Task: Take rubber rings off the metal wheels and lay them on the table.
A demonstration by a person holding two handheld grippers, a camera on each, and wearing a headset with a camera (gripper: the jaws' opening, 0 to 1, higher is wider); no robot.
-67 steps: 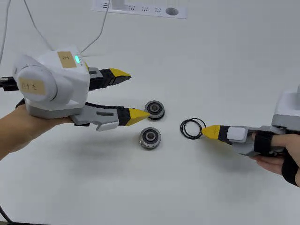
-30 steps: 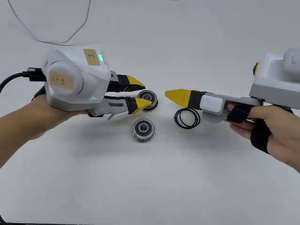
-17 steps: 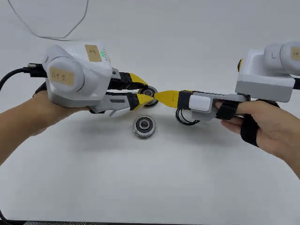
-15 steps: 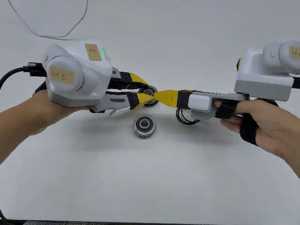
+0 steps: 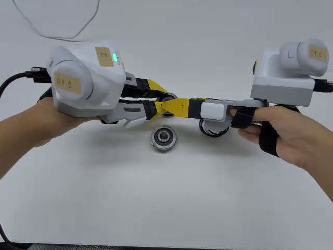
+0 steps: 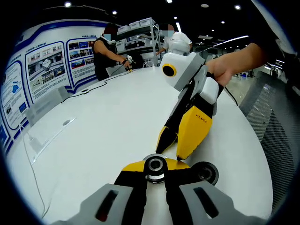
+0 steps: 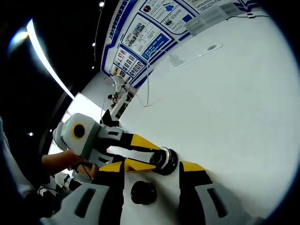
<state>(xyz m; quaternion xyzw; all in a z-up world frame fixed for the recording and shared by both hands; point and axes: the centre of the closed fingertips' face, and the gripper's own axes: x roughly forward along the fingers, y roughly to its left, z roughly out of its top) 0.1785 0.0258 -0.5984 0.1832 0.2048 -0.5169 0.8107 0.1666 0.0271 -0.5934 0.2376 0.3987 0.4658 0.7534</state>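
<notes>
Rubber rings [image 5: 214, 134] that are already off lie as thin black loops on the table [image 5: 156, 203], just under my R tongs [image 5: 169, 107]; can't count them. What's changed in the last couple sec: my L tongs [image 5: 161, 99] were gaping wide over the far wheel, now they're clamped on that wheel [image 6: 155, 165], one yellow tip each side of it. R tongs were back by the loose loops w/ the tip aimed at them; now they've swung in from the right & their tips meet the L tips right at the wheel. So imo I'm past the grab & at the start of the peel on this wheel: one hand steadies, the other picks. In the right gripper view my R jaws stand partly apart, not wide, nothing in them, & the wheel [image 7: 165, 160] sits just ahead of the tips, btwn them. Dark band round its rim looks like a ring still on, tho it's too small to be sure. Second wheel [image 5: 164, 139] lies flat on the table on the near side of both tongs, touched by neither; can't tell if it has a ring. Next move, I reckon: hook a tip under the band w/o knocking the wheel out of the L grip.
</notes>
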